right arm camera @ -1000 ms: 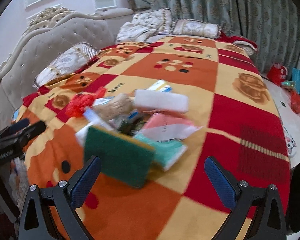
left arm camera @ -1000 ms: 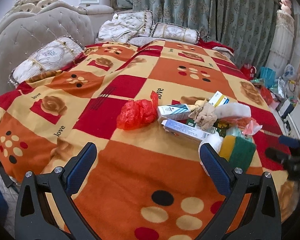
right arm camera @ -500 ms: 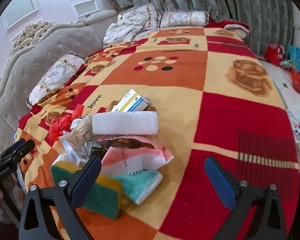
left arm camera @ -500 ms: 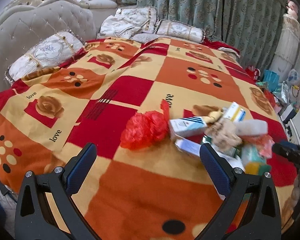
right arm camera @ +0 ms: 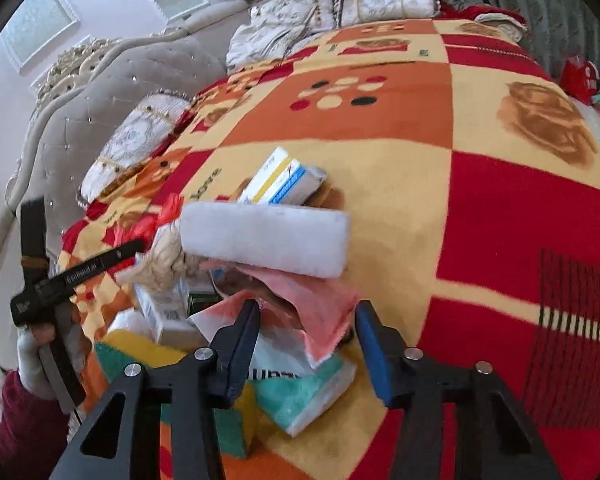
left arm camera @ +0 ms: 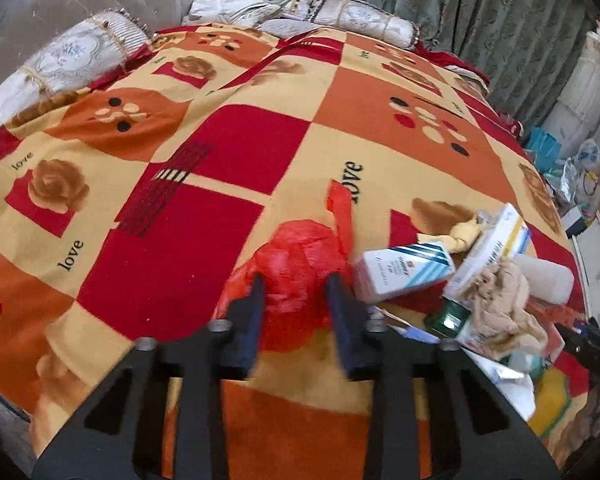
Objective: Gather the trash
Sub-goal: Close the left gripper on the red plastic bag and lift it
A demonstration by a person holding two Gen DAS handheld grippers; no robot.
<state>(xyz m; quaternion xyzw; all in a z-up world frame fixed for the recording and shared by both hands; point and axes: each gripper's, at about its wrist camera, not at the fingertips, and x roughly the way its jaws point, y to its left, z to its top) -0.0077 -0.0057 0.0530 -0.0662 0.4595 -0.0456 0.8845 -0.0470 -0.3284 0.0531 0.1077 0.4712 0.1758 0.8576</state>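
A crumpled red plastic bag lies on the chequered blanket, left of a trash pile. My left gripper is closing on it, and the bag bunches between its blurred pads. The pile holds a blue-striped white box, a beige stocking, a white foam block, a blue-yellow box and a green-yellow scouring pad. My right gripper is closing on a pink wrapper at the pile's near side. Both its pads meet the wrapper.
Pillows and a tufted grey headboard stand at the far left, with green curtains behind. Bags and clutter lie on the floor past the bed's right edge. A gloved hand holds the left gripper.
Both grippers have moved forward and down to the pile. The left jaws went from wide open to closed around the red bag, the right jaws from wide open to narrow around the pink wrapper.
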